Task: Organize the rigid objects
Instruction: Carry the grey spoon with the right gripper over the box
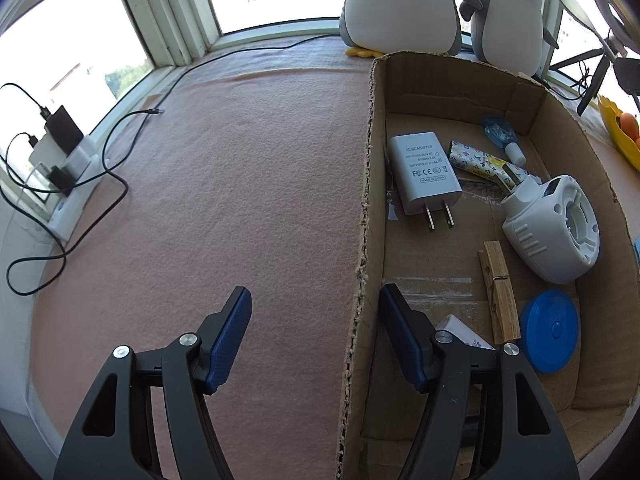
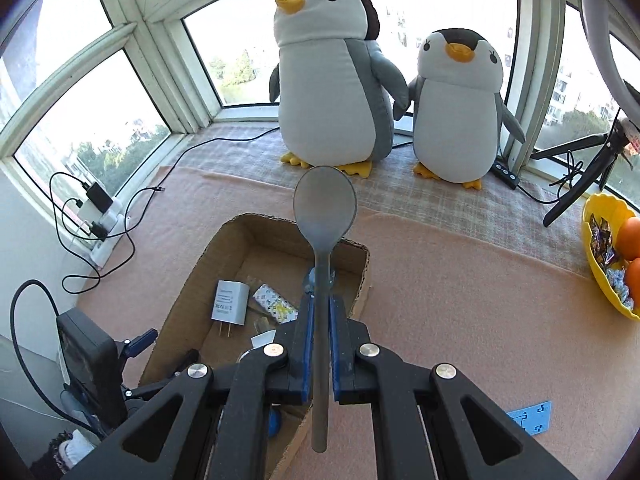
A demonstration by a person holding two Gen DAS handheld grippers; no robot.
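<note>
A cardboard box [image 1: 370, 184] lies on the pink cloth; it also shows in the right wrist view [image 2: 188, 280]. Inside are a white power adapter [image 1: 424, 172], a patterned tube [image 1: 480, 162], a white round device [image 1: 556, 228], a wooden clothespin [image 1: 500, 296] and a blue disc [image 1: 550, 330]. My left gripper [image 1: 316, 300] is open and straddles the box's left wall. My right gripper [image 2: 320, 304] is shut on a grey spoon [image 2: 324, 204] by its handle, bowl pointing forward, above the box.
Two plush penguins [image 2: 332, 80] stand at the window. A power strip with chargers and cables [image 1: 68, 160] sits at the left. A yellow bowl of fruit and sweets [image 2: 612, 256] is at the right, with a tripod [image 2: 580, 176] behind. A blue card [image 2: 530, 420] lies on the cloth.
</note>
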